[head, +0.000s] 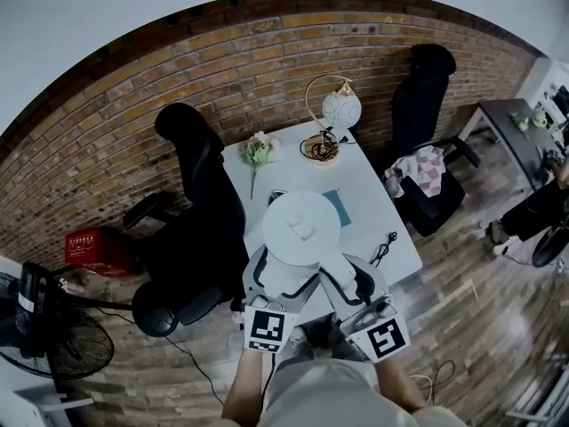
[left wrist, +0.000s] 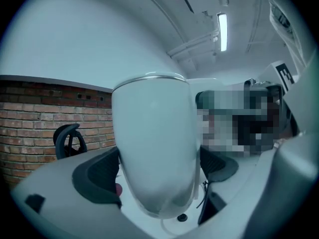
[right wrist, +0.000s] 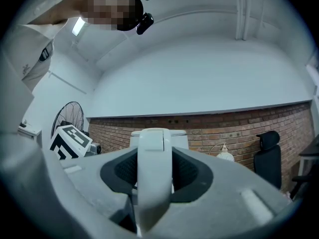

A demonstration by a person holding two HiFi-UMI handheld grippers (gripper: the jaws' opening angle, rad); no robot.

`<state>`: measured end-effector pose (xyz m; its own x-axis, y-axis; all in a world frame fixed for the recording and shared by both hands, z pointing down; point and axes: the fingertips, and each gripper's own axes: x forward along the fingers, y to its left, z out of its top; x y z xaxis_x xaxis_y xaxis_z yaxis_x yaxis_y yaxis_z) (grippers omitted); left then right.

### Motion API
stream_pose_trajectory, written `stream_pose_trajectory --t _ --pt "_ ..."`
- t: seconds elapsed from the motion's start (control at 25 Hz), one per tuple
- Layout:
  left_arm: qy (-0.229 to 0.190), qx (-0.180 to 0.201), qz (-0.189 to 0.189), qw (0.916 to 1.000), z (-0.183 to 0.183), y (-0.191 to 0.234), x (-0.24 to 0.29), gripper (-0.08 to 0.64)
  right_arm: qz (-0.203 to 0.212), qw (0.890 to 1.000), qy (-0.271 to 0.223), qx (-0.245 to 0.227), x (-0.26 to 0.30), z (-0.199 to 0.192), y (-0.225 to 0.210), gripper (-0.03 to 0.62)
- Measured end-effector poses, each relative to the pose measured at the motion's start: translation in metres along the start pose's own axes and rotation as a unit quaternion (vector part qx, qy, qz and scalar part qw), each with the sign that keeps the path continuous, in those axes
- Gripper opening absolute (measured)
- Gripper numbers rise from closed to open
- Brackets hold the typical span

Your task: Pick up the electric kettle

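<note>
The white electric kettle (head: 300,228) is seen from above in the head view, its round lid over the near part of the white table (head: 378,194). My left gripper (head: 277,280) is shut on the kettle's body. In the left gripper view that body (left wrist: 154,153) fills the space between the dark pads (left wrist: 97,176). My right gripper (head: 347,280) is shut on the kettle's handle. The right gripper view shows the white handle (right wrist: 153,168) upright and pressed between both jaws. The kettle's underside is hidden.
A globe lamp (head: 340,109), a coiled cable (head: 320,148), a flower (head: 258,149) and a teal sheet (head: 339,206) lie on the table. Black chairs (head: 200,203) (head: 422,96) stand on either side, one with a pink cloth (head: 418,169). A fan (head: 53,336) stands at far left.
</note>
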<state>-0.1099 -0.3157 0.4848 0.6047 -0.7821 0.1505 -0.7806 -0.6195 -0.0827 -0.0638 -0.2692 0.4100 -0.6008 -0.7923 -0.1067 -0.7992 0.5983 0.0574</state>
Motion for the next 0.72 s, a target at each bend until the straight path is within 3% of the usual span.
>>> stream_pose_trajectory --t 0.2,0.4,0.72 --pt "-0.007 0.002 0.015 0.9999 0.018 -0.002 -0.021 0.508 0.006 0.998 -0.057 0.019 -0.001 0.04 0.012 0.151" --pt "-0.017 0.021 0.033 0.9991 0.034 -0.013 -0.04 0.506 0.027 0.997 -0.066 0.027 -0.019 0.053 0.021 0.151" --pt "-0.013 0.019 0.081 0.9964 0.043 -0.041 -0.063 0.5 0.078 0.993 -0.078 0.042 -0.051 0.065 0.021 0.151"
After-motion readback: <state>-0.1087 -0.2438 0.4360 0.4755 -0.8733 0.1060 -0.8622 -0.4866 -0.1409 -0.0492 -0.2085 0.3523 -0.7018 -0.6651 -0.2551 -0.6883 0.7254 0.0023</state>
